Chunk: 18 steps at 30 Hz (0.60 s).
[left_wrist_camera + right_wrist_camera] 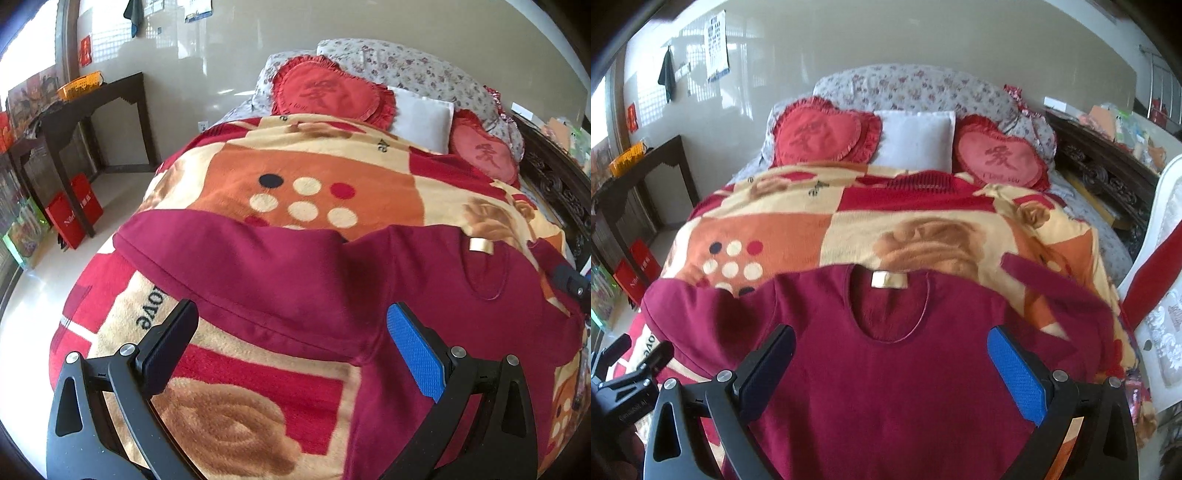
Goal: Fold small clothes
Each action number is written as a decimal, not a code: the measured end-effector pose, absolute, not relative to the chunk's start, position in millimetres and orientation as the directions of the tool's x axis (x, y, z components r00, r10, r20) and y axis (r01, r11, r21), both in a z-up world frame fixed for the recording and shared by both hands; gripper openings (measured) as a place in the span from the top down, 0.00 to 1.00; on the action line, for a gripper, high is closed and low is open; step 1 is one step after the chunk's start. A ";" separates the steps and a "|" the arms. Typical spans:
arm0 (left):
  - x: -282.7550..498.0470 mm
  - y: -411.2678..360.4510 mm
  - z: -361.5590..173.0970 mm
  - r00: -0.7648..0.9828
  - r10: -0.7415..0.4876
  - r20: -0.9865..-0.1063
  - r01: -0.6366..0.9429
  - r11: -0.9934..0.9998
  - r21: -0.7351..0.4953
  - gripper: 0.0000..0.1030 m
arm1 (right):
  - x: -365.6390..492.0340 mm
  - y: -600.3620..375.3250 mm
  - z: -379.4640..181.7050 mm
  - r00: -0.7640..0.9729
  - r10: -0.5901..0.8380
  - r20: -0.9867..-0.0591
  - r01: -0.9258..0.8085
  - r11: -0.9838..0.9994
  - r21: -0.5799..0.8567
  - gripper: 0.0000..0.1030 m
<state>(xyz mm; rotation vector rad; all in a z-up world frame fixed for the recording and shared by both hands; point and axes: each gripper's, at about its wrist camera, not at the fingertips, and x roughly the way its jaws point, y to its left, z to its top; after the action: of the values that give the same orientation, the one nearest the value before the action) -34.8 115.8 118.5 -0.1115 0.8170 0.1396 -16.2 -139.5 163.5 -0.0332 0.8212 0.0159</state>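
A dark red long-sleeved shirt [886, 369] lies flat, front up, on a patterned blanket [849, 229], neck hole and cream label [888, 279] toward the pillows. My right gripper [890, 350] is open, hovering over the chest below the neckline. My left gripper [291, 332] is open above the shirt's left sleeve [236, 266], which stretches sideways across the blanket. The right sleeve [1052, 284] lies angled out to the right. The left gripper shows at the left edge of the right wrist view [628, 369].
Two red heart cushions [820, 136] and a white pillow [916, 138] sit at the bed's head. A dark side table [85, 110] and red bags [74, 210] stand left of the bed. A white chair [1160, 295] with a red cloth stands right.
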 end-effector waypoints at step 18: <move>-17.3 153.8 86.0 0.630 0.105 -0.769 -0.243 0.968 -0.068 0.00 | 1.7 -106.8 103.6 0.590 0.031 -0.807 -0.088 0.996 -0.026 0.00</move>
<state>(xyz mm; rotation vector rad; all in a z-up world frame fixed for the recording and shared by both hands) -17.3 153.8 86.0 -0.1710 0.8671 0.2002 1.7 -106.8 103.6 -0.0652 0.9369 0.0694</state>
